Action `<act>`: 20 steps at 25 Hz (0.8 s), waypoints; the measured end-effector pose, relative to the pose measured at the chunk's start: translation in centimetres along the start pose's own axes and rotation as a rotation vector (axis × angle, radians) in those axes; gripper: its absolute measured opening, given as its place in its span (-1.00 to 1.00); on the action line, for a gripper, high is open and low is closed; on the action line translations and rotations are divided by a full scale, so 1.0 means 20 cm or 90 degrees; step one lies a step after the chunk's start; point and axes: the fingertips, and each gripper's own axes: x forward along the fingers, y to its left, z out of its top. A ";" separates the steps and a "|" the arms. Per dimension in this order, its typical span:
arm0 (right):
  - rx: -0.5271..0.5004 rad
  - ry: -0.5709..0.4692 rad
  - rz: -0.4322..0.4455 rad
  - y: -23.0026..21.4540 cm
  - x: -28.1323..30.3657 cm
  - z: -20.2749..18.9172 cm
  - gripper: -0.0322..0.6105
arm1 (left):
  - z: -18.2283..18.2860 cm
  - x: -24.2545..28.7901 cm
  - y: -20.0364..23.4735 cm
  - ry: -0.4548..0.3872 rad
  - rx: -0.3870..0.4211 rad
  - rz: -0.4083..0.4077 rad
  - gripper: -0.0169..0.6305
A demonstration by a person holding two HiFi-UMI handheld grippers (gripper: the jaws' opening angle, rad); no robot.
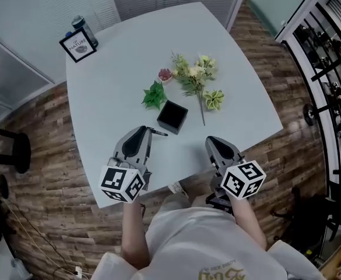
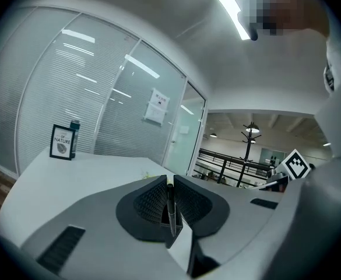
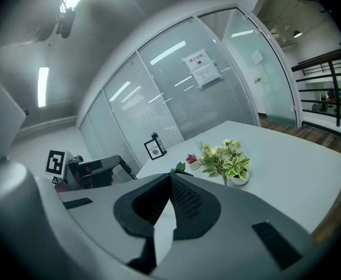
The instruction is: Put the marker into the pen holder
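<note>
A black square pen holder (image 1: 172, 116) stands open-topped near the middle of the pale table (image 1: 240, 98). My left gripper (image 1: 142, 130) hovers over the table's near edge, just left of and nearer than the holder. It is shut on a thin black marker (image 1: 158, 132) that sticks out sideways toward the holder. In the left gripper view the marker (image 2: 170, 206) runs upright between the closed jaws of that gripper (image 2: 169, 180). My right gripper (image 1: 211, 139) is shut on nothing near the front edge, right of the holder; its own view shows the jaw tips (image 3: 170, 177) meeting.
Artificial flowers (image 1: 195, 73) and a green leaf sprig (image 1: 154, 94) lie just beyond the holder, with a small pink potted plant (image 1: 165, 74) between them. A framed sign (image 1: 77, 45) and a dark bottle (image 1: 84, 29) stand at the far left corner.
</note>
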 end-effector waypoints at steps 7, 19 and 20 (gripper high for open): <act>0.008 -0.021 -0.038 -0.05 0.09 0.08 -0.85 | 0.06 0.15 0.09 0.002 0.000 -0.042 -0.82; 0.022 -0.036 -0.036 -0.15 0.20 0.16 -0.85 | 0.05 0.33 0.09 0.031 0.013 -0.064 -0.82; 0.023 -0.036 -0.035 -0.16 0.21 0.17 -0.85 | 0.04 0.35 0.09 0.038 0.018 -0.063 -0.82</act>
